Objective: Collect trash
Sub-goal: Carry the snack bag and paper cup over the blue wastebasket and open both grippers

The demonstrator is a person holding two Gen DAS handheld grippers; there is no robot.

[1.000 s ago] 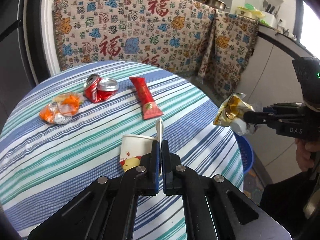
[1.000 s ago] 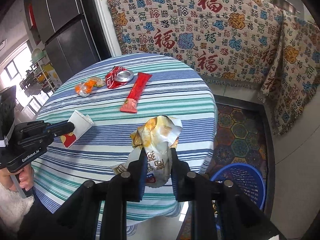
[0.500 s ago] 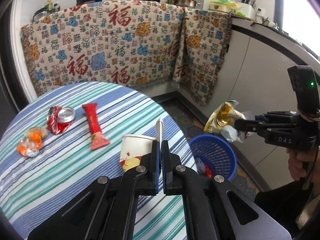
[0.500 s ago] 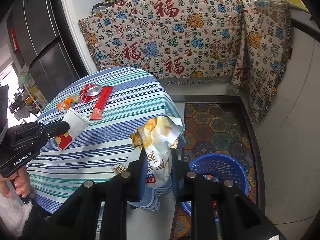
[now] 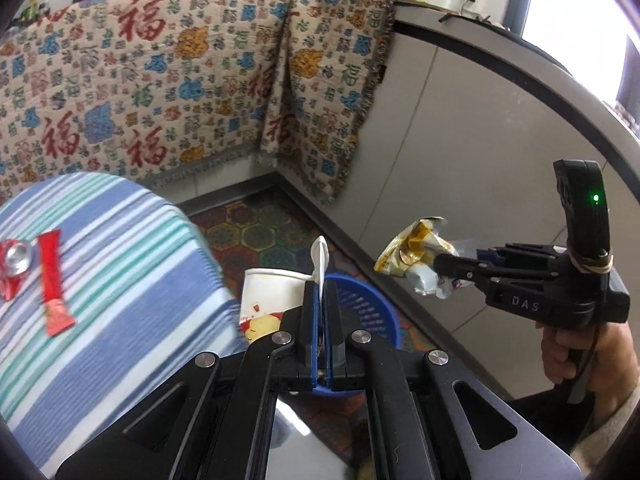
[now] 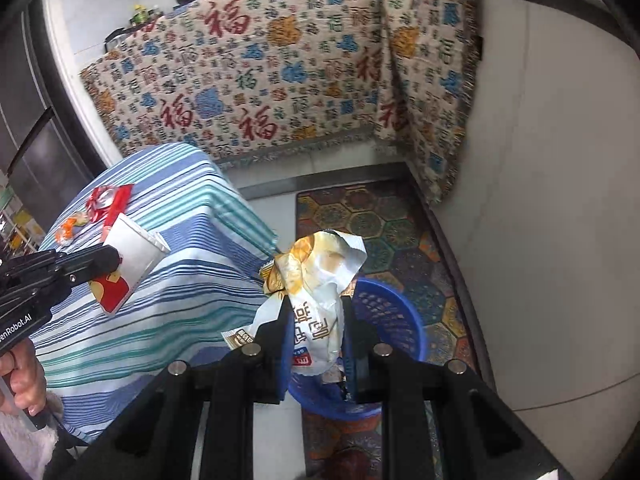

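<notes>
Both grippers have swung away from the table since the earlier frames, and the blue basket now sits directly beyond their fingertips.

Left wrist view:
- Left gripper (image 5: 320, 292): jaws fully closed, pinching the rim of one flattened paper cup (image 5: 269, 295). The cup hangs off the edge of the striped table (image 5: 120, 280), in front of the blue basket (image 5: 368, 308).
- The basket is mostly hidden behind the cup and the fingers; only part of its mesh wall shows.
- Two items show on the table: one red wrapper (image 5: 53, 282) and one crushed red can (image 5: 14, 266), cut off at the left edge.
- Right gripper (image 5: 440, 264): clamps one crumpled snack bag (image 5: 420, 258) to the right of the basket. Its body reads "DAS"; one green light is lit on its handle. A hand (image 5: 576, 356) grips the handle.

Right wrist view:
- Right gripper (image 6: 316, 320): jaws nearly closed on the snack bag (image 6: 320, 280), held above the basket (image 6: 388, 320). Print on the bag is hard to read.
- Left gripper (image 6: 108, 258): holds the cup (image 6: 128, 256) over the table (image 6: 180, 280); its body shows partial lettering "enRobot.AI".
- Three items remain at the table's far side: the can (image 6: 102, 198), the red wrapper (image 6: 118, 204) and one orange wrapper (image 6: 68, 230), small and blurred.
- Basket contents are obscured by the bag and fingers.
</notes>
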